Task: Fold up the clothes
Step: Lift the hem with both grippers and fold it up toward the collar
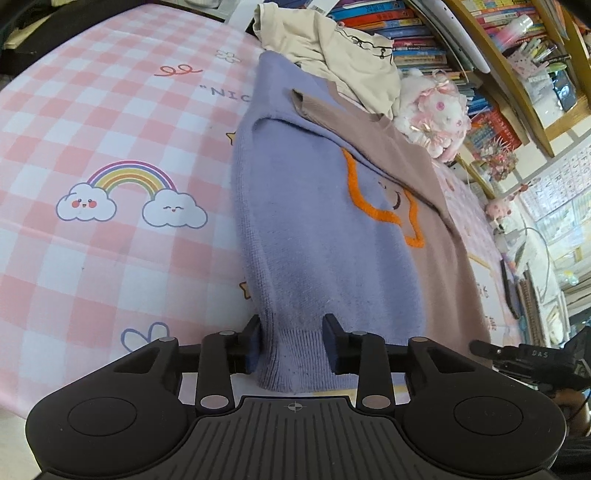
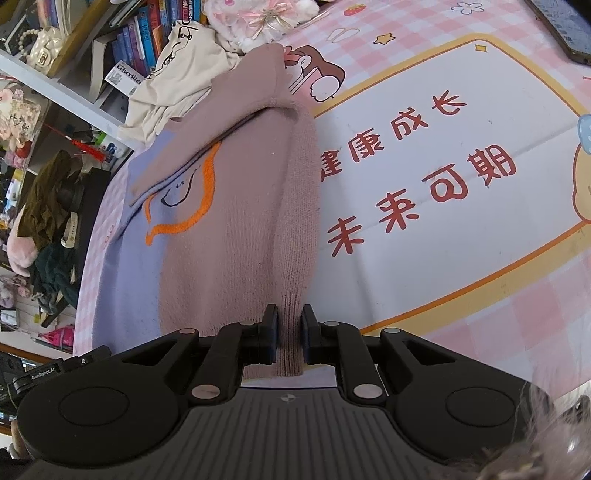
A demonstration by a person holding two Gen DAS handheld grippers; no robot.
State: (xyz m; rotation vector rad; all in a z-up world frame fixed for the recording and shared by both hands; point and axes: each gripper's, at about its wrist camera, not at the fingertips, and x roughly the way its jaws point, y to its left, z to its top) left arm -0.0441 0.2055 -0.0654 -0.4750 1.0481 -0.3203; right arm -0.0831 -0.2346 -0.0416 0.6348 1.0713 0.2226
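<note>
A knit sweater lies on the table, lavender (image 1: pixel 314 229) on one half and mauve (image 2: pixel 236 221) on the other, with an orange star outline (image 1: pixel 384 210) on the chest. Both sleeves are folded in over the body. My left gripper (image 1: pixel 293 343) is open at the lavender ribbed hem (image 1: pixel 291 362), which lies flat between the spread fingers. My right gripper (image 2: pixel 290 338) is shut on the sweater's mauve hem (image 2: pixel 290 350), which is pinched into a narrow ridge between its pads. The right gripper's black body (image 1: pixel 532 360) shows at the lower right of the left wrist view.
The table has a pink checked cloth (image 1: pixel 110 147) with a rainbow print and a white panel (image 2: pixel 443 184) with red characters. Beyond the sweater's collar lie a cream garment (image 1: pixel 332 48) and a pink plush toy (image 1: pixel 436 114). Bookshelves (image 1: pixel 406 33) stand behind.
</note>
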